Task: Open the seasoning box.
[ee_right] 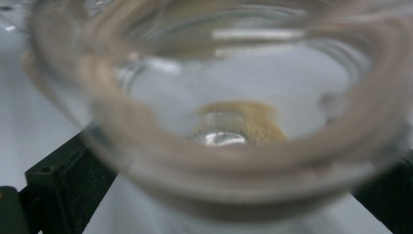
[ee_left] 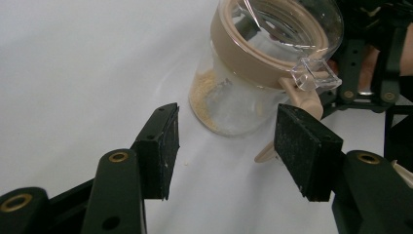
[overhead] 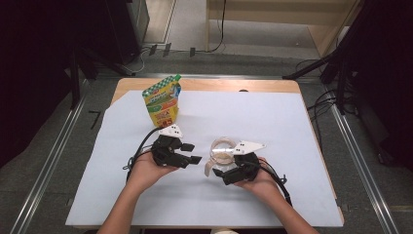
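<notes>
Grey carpet and dark equipment stands surrounded the wooden table, most of which lay under a pale blue-white sheet. A colourful green, yellow and red stand-up pouch stood upright in the upper left of the sheet.

Just right of the frame's middle in the high view stood the clear glass jar with a tan seal ring. Its hinged clear lid was swung open, and a tan clasp piece hung down on its lower left side. A thin layer of tan powder or crumbs lay in its bottom. In the left gripper view the jar sat in the upper middle, tilted in the frame, with a few crumbs on the sheet beside it.

The right gripper came in from the lower right and seemed to clamp the jar's wall, a black jaw showing at either side of the glass in the right gripper view. There the jar was blurred and so close that its rim was cut off at the edges; the exact contact of the pads was hard to make out.

The left gripper lay left of the jar, its jaws spread with nothing between them, pointed towards the jar and near it without touching.
</notes>
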Action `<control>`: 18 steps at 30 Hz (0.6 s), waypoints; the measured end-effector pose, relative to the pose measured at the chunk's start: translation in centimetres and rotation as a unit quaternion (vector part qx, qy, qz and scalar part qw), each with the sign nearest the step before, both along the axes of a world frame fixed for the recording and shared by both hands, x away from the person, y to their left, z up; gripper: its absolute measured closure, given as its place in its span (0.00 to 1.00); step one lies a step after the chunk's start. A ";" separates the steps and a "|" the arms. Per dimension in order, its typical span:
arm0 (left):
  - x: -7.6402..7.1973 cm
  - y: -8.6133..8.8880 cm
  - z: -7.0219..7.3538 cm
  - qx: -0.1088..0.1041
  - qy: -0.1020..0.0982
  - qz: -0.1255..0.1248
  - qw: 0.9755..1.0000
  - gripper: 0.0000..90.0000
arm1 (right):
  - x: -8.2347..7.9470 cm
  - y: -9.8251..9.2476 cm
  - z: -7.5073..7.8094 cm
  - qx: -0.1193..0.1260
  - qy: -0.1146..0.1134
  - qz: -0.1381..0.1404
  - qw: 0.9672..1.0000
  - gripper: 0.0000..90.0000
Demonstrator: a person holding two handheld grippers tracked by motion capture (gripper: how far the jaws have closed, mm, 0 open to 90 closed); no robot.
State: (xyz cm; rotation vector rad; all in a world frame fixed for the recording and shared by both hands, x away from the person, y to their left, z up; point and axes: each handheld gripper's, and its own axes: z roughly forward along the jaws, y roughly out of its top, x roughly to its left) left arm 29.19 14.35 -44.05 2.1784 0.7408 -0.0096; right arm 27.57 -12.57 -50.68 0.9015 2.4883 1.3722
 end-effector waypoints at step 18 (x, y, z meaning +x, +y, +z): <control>-0.5 -0.8 -0.3 0.010 0.004 -0.011 1.000 0.59 | -3.0 -5.6 3.2 0.014 -0.003 -0.013 1.000 0.30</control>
